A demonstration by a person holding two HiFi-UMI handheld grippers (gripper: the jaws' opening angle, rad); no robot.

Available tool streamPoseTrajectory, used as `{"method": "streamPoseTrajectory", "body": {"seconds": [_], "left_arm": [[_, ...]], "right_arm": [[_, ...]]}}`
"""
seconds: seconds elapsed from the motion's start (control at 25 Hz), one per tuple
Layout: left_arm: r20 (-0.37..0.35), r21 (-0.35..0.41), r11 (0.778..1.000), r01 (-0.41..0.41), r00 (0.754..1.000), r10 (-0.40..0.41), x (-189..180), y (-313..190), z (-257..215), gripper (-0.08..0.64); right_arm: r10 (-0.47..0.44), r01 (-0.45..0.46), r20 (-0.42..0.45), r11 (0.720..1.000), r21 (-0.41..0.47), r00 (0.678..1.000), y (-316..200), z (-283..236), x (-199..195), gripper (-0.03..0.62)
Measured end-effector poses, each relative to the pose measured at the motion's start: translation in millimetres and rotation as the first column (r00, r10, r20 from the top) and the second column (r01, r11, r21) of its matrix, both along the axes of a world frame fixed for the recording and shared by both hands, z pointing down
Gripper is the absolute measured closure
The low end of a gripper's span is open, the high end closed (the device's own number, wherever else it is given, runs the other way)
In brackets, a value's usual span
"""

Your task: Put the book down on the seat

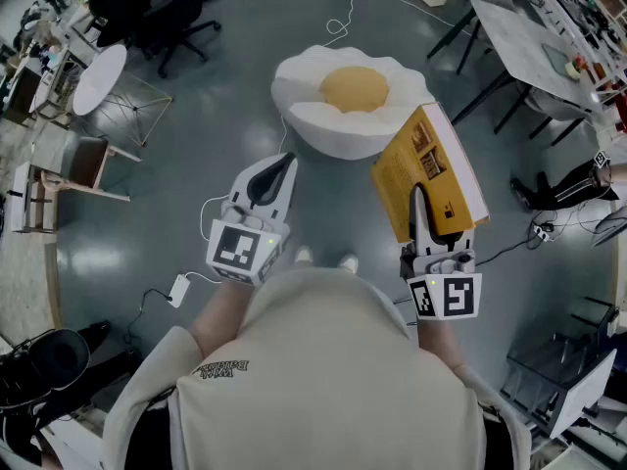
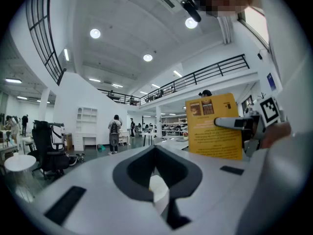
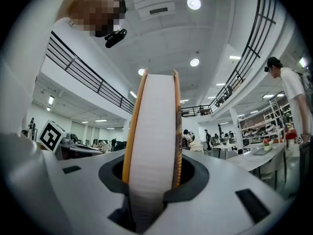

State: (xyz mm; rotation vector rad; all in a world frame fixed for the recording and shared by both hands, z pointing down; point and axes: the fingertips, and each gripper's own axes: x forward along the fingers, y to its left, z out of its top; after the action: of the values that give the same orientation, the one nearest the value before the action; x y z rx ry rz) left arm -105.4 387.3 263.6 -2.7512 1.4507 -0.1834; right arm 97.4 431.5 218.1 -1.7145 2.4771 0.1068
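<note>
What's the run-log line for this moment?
right gripper: shut on yellow book | left gripper: shut, empty | status: not yet on egg-shaped seat

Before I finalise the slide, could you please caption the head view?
Right gripper clamps a yellow book near the fried-egg-shaped seat; left gripper shut and empty.

Glossy grey floor (image 1: pixel 206 155) underfoot; round white wire-legged side table (image 1: pixel 100 78) and black office chair (image 1: pixel 171 18) sit left, a long white black-legged table (image 1: pixel 524 37) right. Overhead, round ceiling lights (image 2: pixel 95 33) glow beside a black-railed balcony (image 2: pixel 210 75).
</note>
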Motion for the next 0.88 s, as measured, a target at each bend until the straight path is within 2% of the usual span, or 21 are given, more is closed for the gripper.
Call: {"method": "streamPoseTrajectory", "body": {"seconds": [0.52,0.88], "left_arm": [[-0.024,-0.024,1.000,-0.013,1.000,0.012,7.7,-15.8,2.6,0.549],[-0.024,-0.054,0.998,-0.027,0.999,0.025,36.8,-30.6,15.8,0.549]], "right_arm": [[-0.009,0.009,-0.001,1.000,-0.017,1.000,-22.0,5.7,1.8,0.442],[-0.019,0.018,-0.034,0.999,-0.031,0.999,-30.8,19.0,20.5,0.442]]}}
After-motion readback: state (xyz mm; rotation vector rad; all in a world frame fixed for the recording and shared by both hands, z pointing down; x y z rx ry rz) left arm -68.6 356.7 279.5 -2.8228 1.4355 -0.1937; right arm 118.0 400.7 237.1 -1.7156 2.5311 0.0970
